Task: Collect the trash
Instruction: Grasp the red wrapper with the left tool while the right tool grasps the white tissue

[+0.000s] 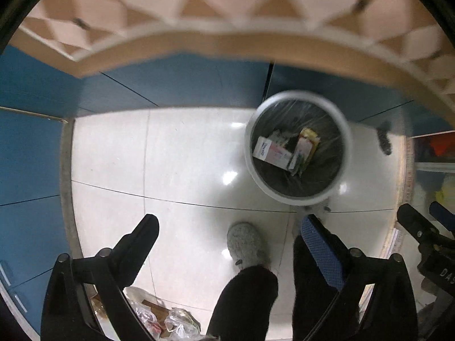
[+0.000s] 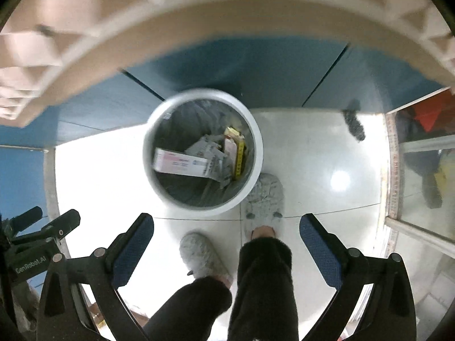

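Observation:
A round white trash bin (image 1: 345, 142) with a dark liner stands on the pale tiled floor; it also shows in the right wrist view (image 2: 256, 142). Inside lie a white and pink carton (image 2: 179, 162), crumpled paper and a yellow packet (image 2: 240, 153). My left gripper (image 1: 230, 227) is open and empty, high above the floor, left of the bin. My right gripper (image 2: 227, 224) is open and empty, above the bin's near side. The right gripper's fingers (image 1: 412, 221) show at the right edge of the left wrist view.
Crumpled clear plastic wrappers (image 1: 170, 324) lie on the floor at the lower left. The person's grey slippers (image 1: 247, 244) and dark trouser legs (image 2: 261, 278) stand close to the bin. Blue cabinet fronts (image 1: 184, 82) line the far side, under a tan table edge (image 1: 227, 45).

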